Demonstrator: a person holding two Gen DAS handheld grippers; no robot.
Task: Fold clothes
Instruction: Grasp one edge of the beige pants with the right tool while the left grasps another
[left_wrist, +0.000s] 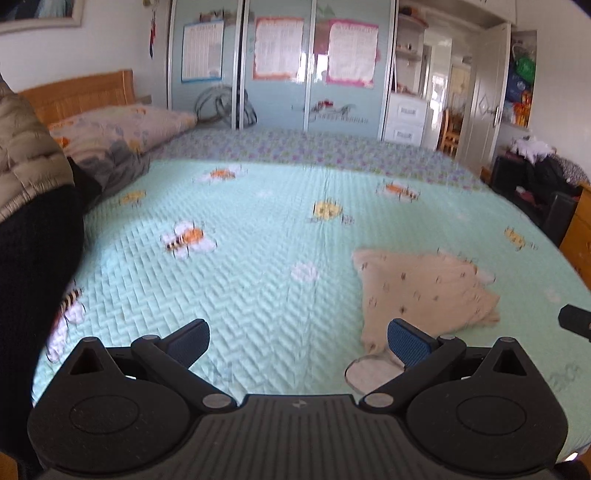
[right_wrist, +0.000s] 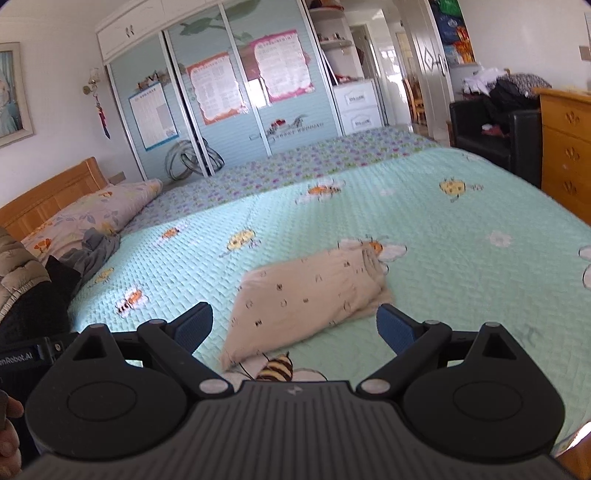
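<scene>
while both our claws gape wide and empty, the folded beige speckled cloth bundle (right_wrist: 306, 299) lies just ahead between the right gripper (right_wrist: 294, 326) fingers, nearer than the left gripper (left_wrist: 298, 341).

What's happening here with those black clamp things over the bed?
A person is folding clothes with a handheld gripper in each hand. A beige patterned garment lies folded into a compact bundle on the green bee-print quilt. The left gripper and right gripper both hover above the bed with jaws open, holding nothing.
</scene>
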